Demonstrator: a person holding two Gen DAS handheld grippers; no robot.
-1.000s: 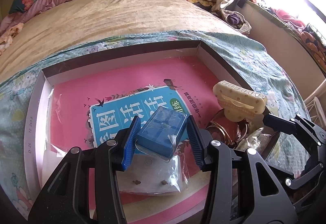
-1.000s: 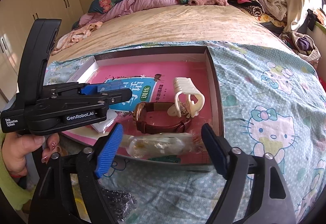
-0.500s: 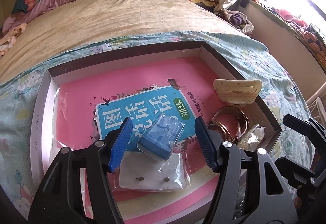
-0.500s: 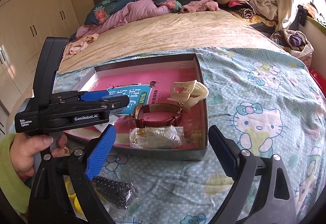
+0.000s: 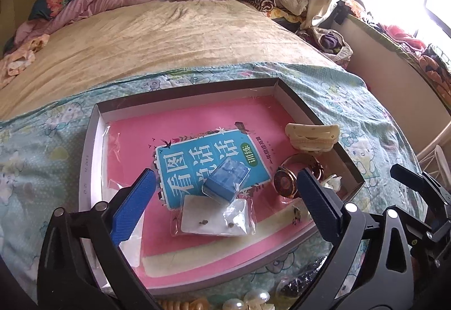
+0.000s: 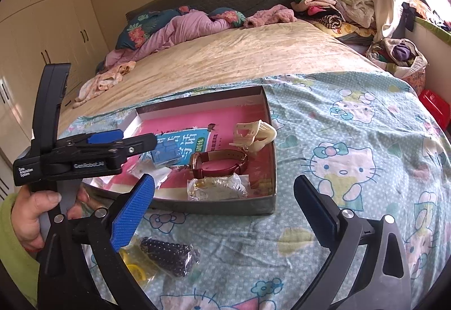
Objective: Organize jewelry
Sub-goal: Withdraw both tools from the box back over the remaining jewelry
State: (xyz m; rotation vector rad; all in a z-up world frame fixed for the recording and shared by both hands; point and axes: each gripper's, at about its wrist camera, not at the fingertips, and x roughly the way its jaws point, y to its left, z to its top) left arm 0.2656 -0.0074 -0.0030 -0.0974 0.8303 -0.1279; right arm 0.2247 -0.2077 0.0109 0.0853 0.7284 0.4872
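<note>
A shallow grey box (image 5: 293, 95) with a pink book inside lies on the bed. In it are a small blue case (image 5: 226, 178), resting on a clear bag of earrings (image 5: 215, 218), a brown-strap watch (image 6: 218, 163), a cream hair claw (image 5: 311, 136) and a bagged chain (image 6: 217, 187). My left gripper (image 5: 225, 205) is open and empty above the blue case. My right gripper (image 6: 224, 210) is open and empty over the bedspread, before the box's near wall. A bag of black beads (image 6: 167, 255) lies on the bedspread by its left finger.
Pearl and amber beads (image 5: 248, 300) lie at the box's near edge. A Hello Kitty bedspread (image 6: 352, 169) covers the bed's foot. Piled clothes (image 6: 327, 8) and bedding (image 6: 180, 30) sit at the far end. Wardrobes (image 6: 42, 36) stand on the left.
My left gripper let go of the blue case, opened wide and drew back. My right gripper pulled back from the box and away from the hair claw.
</note>
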